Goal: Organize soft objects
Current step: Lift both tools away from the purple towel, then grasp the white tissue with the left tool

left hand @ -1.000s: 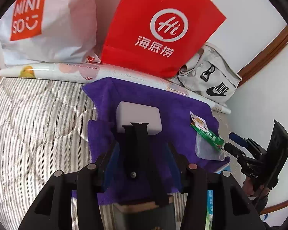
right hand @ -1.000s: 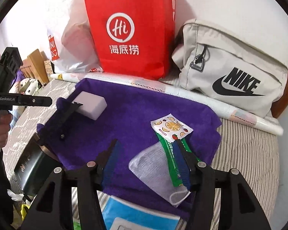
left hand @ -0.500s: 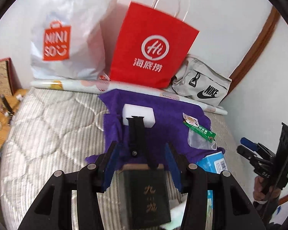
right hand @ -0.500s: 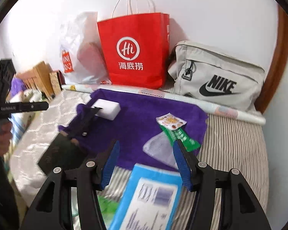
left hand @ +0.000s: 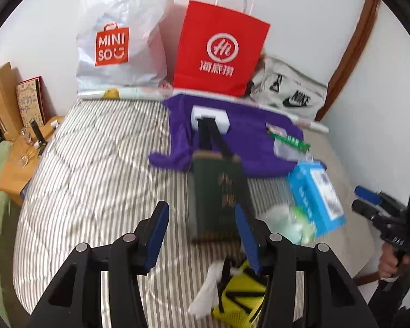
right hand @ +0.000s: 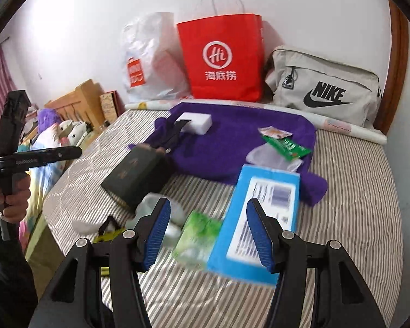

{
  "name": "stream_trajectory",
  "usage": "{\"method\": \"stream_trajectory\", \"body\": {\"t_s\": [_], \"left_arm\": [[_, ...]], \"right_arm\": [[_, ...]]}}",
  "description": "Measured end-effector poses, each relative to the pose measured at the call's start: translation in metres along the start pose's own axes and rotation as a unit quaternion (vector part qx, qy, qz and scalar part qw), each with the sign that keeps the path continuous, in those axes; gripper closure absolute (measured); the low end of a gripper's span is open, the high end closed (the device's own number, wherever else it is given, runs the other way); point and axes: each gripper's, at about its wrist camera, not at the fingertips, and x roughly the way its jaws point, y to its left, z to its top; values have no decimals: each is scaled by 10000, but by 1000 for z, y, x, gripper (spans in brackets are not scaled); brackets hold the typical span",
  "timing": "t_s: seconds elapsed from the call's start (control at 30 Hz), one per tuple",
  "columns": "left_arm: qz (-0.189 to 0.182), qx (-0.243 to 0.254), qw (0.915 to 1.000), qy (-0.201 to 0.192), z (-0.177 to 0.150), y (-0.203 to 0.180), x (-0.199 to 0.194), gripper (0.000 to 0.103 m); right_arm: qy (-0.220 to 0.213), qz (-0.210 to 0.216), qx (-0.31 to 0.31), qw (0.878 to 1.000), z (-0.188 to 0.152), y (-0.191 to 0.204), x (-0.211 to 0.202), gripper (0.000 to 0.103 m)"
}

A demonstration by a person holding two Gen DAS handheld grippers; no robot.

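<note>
A purple towel [left hand: 240, 134] [right hand: 232, 142] lies spread on the striped bed. On it sit a white sponge block [left hand: 211, 116] [right hand: 196, 121], snack sachets [right hand: 284, 142] and a clear pouch [right hand: 268, 157]. A dark green book [left hand: 221, 191] [right hand: 135, 172] with a black strap lies at the towel's front edge. A blue box [left hand: 317, 194] [right hand: 259, 218] and green tissue pack [right hand: 199, 235] lie nearer. My left gripper [left hand: 202, 237] is open and empty above the book's near end. My right gripper [right hand: 207, 232] is open and empty above the tissue pack and box.
Against the wall stand a white Miniso bag [left hand: 123, 38], a red paper bag [left hand: 221, 52] [right hand: 224, 57] and a grey Nike bag [right hand: 322, 87]. A rolled poster [left hand: 117, 93] lies behind the towel. A yellow pouch [left hand: 240, 295] lies near the bed's front edge. Wooden furniture [left hand: 16, 147] stands left.
Both grippers have pulled back and up from the towel. The book, blue box, tissue pack and yellow pouch have come into view. Both grippers stay open.
</note>
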Motion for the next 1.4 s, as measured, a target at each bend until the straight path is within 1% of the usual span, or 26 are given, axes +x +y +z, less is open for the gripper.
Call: {"method": "stream_trajectory", "body": {"t_s": [0.1, 0.3, 0.33, 0.37, 0.43, 0.47, 0.5, 0.57, 0.67, 0.73, 0.83, 0.93, 1.07, 1.1, 1.27, 1.4], "left_arm": [[-132, -2, 9998, 175, -24, -1, 7, 54], [-360, -33, 9975, 611, -69, 3, 29, 54], [-385, -25, 9972, 643, -75, 3, 30, 57], [-402, 6, 9970, 669, -81, 2, 33, 63], [-365, 34, 9963, 776, -90, 3, 39, 69], [-329, 9, 9961, 815, -94, 3, 43, 77], [-293, -44, 9961, 835, -97, 5, 46, 81], [-269, -160, 9954, 908, -100, 10, 52, 95], [-248, -312, 9961, 782, -99, 20, 50, 96], [-299, -447, 9964, 657, -95, 29, 43, 96], [-55, -492, 9975, 496, -90, 40, 34, 96], [139, -547, 9972, 492, -89, 50, 34, 96], [89, -599, 9959, 671, -95, 57, 46, 96], [40, -628, 9962, 605, -97, 59, 45, 96], [-277, -856, 9939, 634, -97, 71, 46, 96], [-417, -917, 9930, 608, -97, 74, 47, 96]], "right_arm": [[-33, 22, -66, 10000, -16, 9, -8, 45], [99, 98, -49, 9999, -47, 15, -10, 45], [126, 94, -47, 9999, -51, 15, -8, 45], [165, 86, -48, 9998, -55, 15, -6, 45], [240, 85, -53, 9997, -63, 17, -2, 45], [256, 83, -55, 9996, -64, 17, -1, 45], [278, 87, -49, 9996, -67, 17, 1, 45], [308, 125, -23, 9994, -72, 17, 4, 45], [359, 133, 28, 9993, -78, 18, 8, 45], [391, 123, -12, 9992, -79, 21, 10, 45], [456, 132, -55, 9989, -78, 25, 16, 45], [465, 137, -89, 9988, -76, 28, 20, 45], [484, 143, -159, 9986, -70, 36, 29, 45], [495, 177, -187, 9984, -67, 39, 32, 45], [330, 230, -491, 9980, -54, 60, 41, 45], [251, 97, -790, 9965, -44, 75, 51, 45]]}}
